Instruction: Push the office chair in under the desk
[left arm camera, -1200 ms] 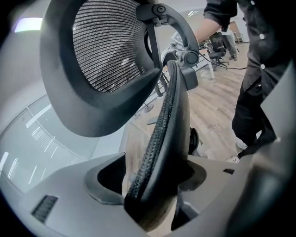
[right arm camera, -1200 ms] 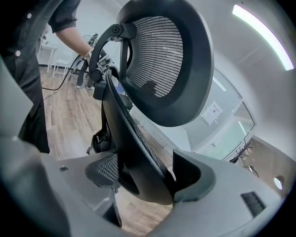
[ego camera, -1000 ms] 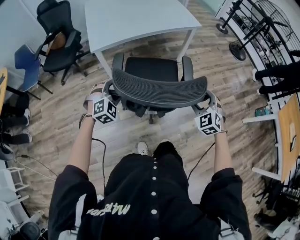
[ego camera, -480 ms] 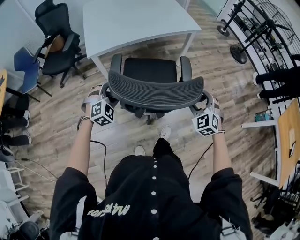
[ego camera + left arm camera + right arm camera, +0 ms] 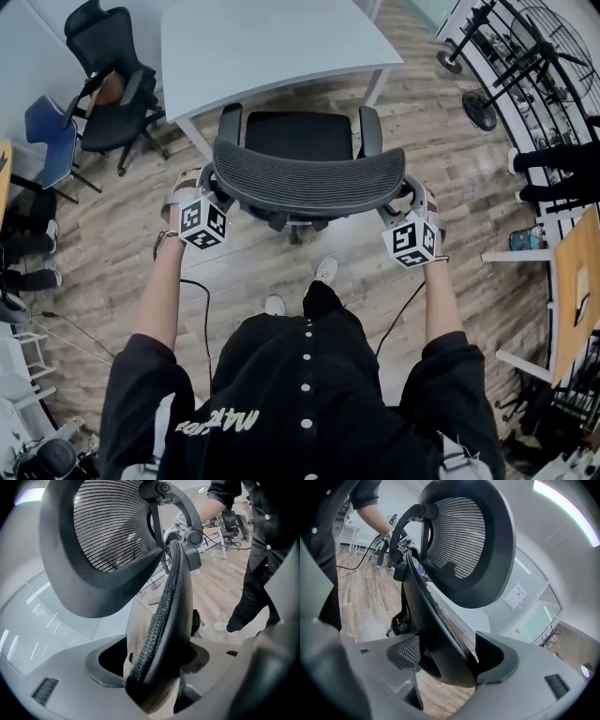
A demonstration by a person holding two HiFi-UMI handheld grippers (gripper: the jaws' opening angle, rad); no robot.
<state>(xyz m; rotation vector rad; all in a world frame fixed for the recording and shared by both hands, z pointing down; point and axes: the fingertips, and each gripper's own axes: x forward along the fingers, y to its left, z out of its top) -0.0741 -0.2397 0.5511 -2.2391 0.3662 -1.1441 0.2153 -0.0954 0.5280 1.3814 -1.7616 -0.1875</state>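
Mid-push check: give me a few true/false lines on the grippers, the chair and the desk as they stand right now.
1. The left gripper and the right gripper are each closed on one end of the backrest. True.
2. The seat is fully under the desk. False: nearly all of it shows in front of the desk's edge.
3. The office chair faces the desk, with its backrest toward the person. True.
4. In the head view, the spare black chair stands to the right of the desk. False: it stands to the left.
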